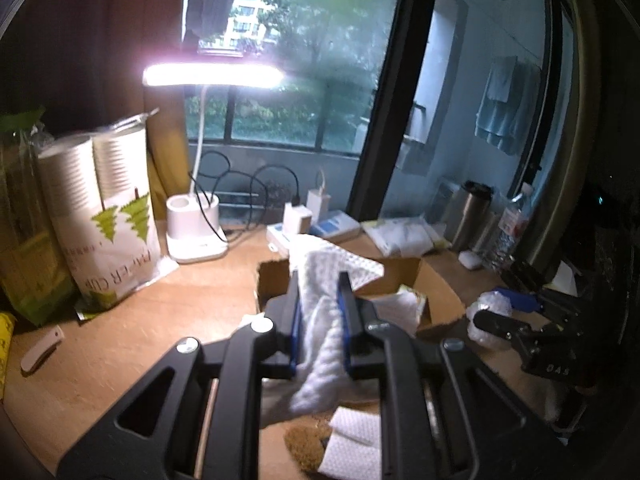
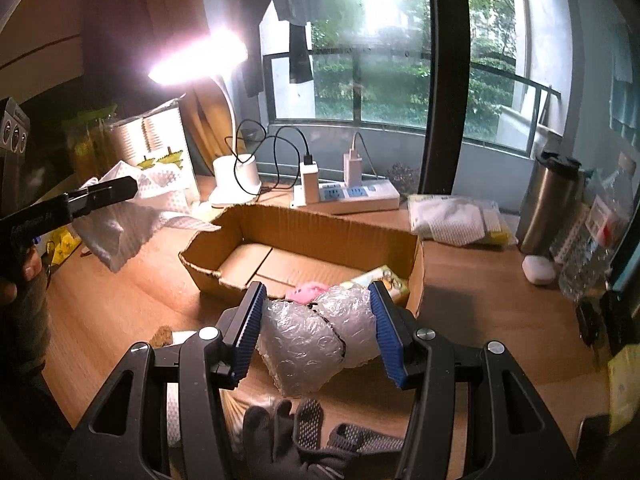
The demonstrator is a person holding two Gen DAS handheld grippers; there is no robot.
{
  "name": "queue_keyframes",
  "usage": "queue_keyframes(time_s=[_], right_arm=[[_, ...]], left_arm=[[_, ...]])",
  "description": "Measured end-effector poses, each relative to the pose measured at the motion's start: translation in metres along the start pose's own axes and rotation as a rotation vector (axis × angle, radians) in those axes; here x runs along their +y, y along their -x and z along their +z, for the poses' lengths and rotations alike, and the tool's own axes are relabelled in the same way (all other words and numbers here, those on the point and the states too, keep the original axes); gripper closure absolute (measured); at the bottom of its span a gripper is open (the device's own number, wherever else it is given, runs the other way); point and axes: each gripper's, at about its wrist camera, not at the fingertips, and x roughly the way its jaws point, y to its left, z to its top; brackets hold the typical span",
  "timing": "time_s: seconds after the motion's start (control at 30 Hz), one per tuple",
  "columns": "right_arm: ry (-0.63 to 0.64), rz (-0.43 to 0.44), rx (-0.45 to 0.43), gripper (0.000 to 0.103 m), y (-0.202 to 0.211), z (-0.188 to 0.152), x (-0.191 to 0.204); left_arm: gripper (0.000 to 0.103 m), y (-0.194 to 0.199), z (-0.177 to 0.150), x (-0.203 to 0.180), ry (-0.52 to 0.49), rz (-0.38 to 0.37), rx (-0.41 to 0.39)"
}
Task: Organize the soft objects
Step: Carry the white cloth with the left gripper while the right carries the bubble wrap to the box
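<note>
Wooden desk [image 2: 480,320] under a lit desk lamp [image 1: 212,76] by the window carries an open cardboard box [image 2: 304,232], the landmark. Left of the box and raised above the desk, the left gripper [image 1: 320,320] is clamped tight on a white waffle cloth [image 1: 324,320], whose long axis runs along the fingers, its far end flopping toward the box. At the box's near wall, the right gripper [image 2: 316,328] squeezes a bubble wrap wad [image 2: 316,332] crosswise between its blue pads [image 2: 248,328]. A grey glove [image 2: 296,436] lies nearer than the box.
</note>
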Motion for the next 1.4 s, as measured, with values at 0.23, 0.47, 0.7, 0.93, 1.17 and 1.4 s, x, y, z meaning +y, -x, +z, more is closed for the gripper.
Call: queue_keyframes(time_s=[0.23,0.47,0.7,0.93,1.17,1.4], right_arm=[[0.021,0.003,-0.025,0.048,-0.005,0.013,-0.005],[0.033,-0.01,-0.035,0.048,-0.013,0.022,-0.012],[0.017,-0.028,-0.04,0.048,-0.022,0.027,-0.025],[0.001,-0.034,-0.015,0.048,-0.039,0.024,-0.037],[-0.009,-0.037,0.022,0.048,-0.061,0.019,-0.043],[-0.018,-0.041,0.063,0.048,-0.084,0.012,-0.048]], left_arm=[[0.088,-0.01,0.012,-0.001,-0.009,0.019,-0.029],[0.088,-0.017,0.024,-0.001,-0.02,0.031,-0.065],[0.088,-0.034,0.023,0.002,-0.019,0.039,-0.056],[0.088,-0.059,0.013,0.008,-0.008,0.045,-0.018],[0.088,-0.088,0.002,0.014,0.0,0.055,0.03],[0.086,-0.113,-0.011,0.017,0.0,0.067,0.094]])
